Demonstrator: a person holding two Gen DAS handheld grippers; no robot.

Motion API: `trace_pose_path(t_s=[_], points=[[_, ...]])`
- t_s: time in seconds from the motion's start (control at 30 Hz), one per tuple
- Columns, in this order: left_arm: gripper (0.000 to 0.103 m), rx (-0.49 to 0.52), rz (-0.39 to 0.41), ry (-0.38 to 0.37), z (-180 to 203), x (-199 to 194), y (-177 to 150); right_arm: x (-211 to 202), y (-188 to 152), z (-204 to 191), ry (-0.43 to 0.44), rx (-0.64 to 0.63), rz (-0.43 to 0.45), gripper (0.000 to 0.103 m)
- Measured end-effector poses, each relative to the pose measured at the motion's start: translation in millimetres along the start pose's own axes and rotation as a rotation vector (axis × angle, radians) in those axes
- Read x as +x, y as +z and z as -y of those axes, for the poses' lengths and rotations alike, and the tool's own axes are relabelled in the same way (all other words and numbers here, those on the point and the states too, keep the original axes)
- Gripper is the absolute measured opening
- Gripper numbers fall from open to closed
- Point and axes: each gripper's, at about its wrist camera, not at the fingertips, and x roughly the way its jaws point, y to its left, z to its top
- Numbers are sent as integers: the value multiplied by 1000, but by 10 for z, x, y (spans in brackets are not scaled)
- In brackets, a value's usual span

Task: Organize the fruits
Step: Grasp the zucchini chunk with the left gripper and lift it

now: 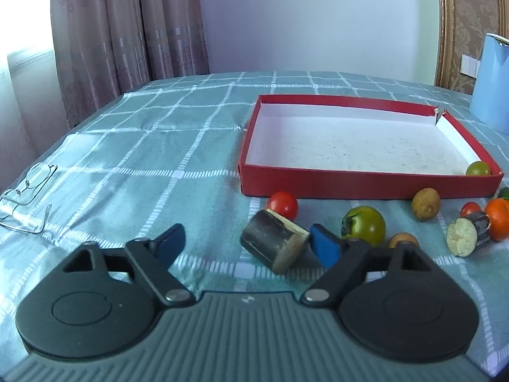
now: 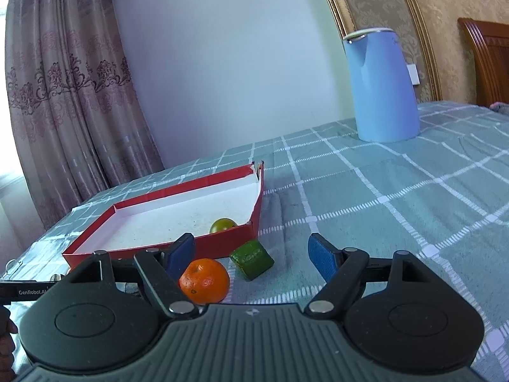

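Fruit crowds the shallow red cardboard tray's (image 1: 366, 187) near wall.
Left gripper (image 1: 251, 245) and right gripper (image 2: 251, 256) jaws released; bare checked tabletop (image 1: 143, 146) at ten o'clock.

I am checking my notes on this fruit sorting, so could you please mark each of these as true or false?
1. The red box holds one green fruit. True.
2. The left gripper grips the sugarcane piece. False: its jaws are open and the piece lies loose between them.
3. A pair of glasses lies on the tablecloth. True.
4. The orange is in the box. False: it sits on the cloth outside it.
5. The blue kettle lies on its side. False: it stands upright.
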Motion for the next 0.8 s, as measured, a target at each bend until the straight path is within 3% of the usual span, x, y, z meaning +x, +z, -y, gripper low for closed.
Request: trace_pose_path(t_s=[0.07,0.13,0.4,0.53,0.67,0.8], points=[[57,-6,3,-20,-3,-22,-5,-1,-2,12,0,9,0,78],[44,-11,2,-44,1,-46,-14,-6,-5,24,-1,17,2,78],[44,10,55,-20,6,-277,-14,-8,-4,73,-1,49,6,78],[44,27,114,-37,34,-418,190,-8,-3,71,-3,48,5,78],[44,48,138,-53,120,-298,481,-15,-2,92,1,58,5,78],[44,42,100,-65,223,25,696,1,0,116,7,73,-4,78]])
